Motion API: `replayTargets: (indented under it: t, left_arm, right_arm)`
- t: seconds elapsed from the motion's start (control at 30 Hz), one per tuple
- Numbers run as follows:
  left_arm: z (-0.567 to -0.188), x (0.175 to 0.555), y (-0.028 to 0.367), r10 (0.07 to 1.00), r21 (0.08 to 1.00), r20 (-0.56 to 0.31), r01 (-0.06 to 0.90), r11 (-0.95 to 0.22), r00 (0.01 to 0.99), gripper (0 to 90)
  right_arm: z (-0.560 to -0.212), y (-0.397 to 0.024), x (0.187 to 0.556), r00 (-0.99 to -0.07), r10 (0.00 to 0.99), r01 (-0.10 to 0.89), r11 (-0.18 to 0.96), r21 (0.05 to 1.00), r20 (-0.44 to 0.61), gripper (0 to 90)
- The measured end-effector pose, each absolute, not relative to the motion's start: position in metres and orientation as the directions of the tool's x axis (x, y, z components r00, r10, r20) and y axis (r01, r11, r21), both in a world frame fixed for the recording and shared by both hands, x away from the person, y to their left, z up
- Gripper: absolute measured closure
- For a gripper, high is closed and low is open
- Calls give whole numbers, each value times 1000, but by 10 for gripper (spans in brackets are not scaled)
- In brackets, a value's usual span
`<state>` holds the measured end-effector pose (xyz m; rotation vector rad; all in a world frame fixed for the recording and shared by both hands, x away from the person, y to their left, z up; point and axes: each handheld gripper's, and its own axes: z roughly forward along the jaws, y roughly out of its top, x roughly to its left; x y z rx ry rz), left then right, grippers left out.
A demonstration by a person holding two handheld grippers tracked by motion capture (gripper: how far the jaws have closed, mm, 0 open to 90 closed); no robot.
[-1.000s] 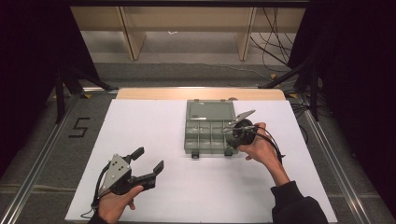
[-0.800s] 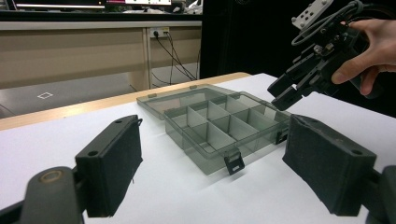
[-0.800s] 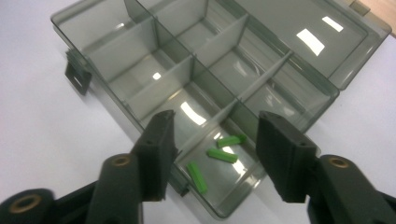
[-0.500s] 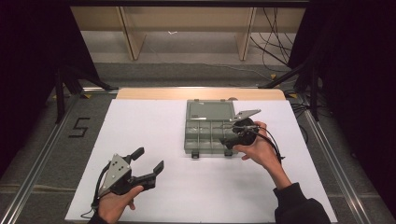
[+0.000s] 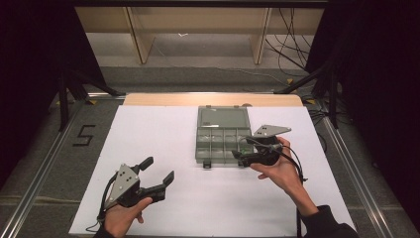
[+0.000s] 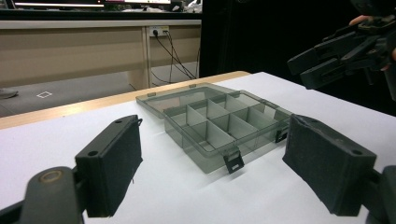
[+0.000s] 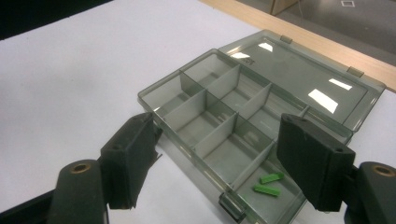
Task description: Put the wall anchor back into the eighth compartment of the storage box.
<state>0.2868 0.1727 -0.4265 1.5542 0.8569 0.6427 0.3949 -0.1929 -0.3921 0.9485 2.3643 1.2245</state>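
Observation:
A grey see-through compartment box (image 5: 218, 144) lies on the white table with its lid (image 5: 224, 118) folded flat behind it. Two small green pieces (image 7: 268, 183) rest in a front corner compartment. My right gripper (image 5: 242, 148) hovers at the box's front right corner, pointing left. It is open, its jaws have just been opening, and nothing is held between them (image 7: 215, 122). My left gripper (image 5: 159, 168) stands open near the table's front left, apart from the box (image 6: 219, 126), with nothing between its jaws (image 6: 212, 122). The right gripper (image 6: 322, 56) shows beyond the box there.
The white table top (image 5: 163, 129) ends in a wooden strip (image 5: 163, 99) at the far edge. Cables (image 5: 292, 44) lie on the floor behind. A metal rail (image 5: 44, 158) with a "5" mark (image 5: 83, 135) runs along the left side.
The right gripper has drawn back a little from the box toward the front and risen, with its jaws opening wider. The left gripper has stayed put.

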Motion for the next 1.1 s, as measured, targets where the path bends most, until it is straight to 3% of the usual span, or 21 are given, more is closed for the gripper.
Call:
replayTargets:
  t: [0.53, 1.1]
  left_arm:
    - [-427, 286, 172, 814, 985, -64, 166, -40, 577, 182]
    - [-427, 286, 172, 810, 985, -59, 164, -47, 583, 181]
  right_arm:
    - [-398, -195, 362, -754, 654, 349, 319, 881, 62, 264]
    - [-406, -202, 343, -741, 661, 349, 234, 907, 115, 217]
